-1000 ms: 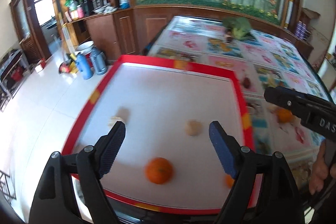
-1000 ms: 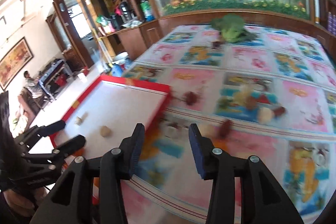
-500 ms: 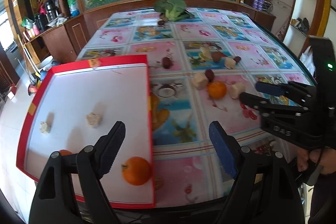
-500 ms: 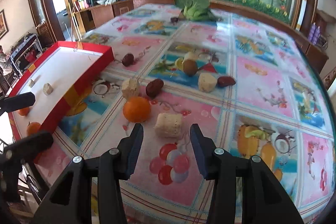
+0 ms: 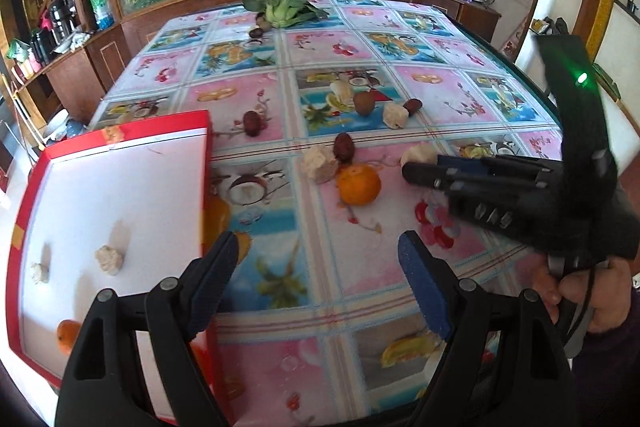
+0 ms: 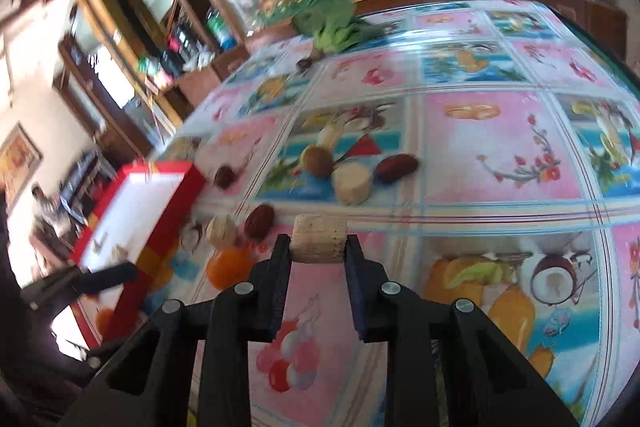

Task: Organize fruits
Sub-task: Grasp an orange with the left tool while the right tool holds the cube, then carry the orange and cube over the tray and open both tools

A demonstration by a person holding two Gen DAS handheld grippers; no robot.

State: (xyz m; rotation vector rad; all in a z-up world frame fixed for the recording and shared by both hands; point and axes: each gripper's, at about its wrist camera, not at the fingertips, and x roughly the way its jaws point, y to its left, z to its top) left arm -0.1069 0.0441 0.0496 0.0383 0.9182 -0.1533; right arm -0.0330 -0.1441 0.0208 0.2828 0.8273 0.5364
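Our right gripper [image 6: 318, 247] jaws have just closed on the pale chunk [image 6: 319, 238] for the red tray [image 5: 120, 139] at left; left gripper [image 5: 320, 279] open, empty.

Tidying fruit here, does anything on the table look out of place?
Yes: a leafy green vegetable lies alone at the table's far edge, the only greens among the fruit. Most pieces remain scattered on the tablecloth, outside the red tray.

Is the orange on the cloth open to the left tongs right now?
Probably yes: the left tongs stand open and empty, with bare cloth up to the orange. A pale chunk sits close beside it.
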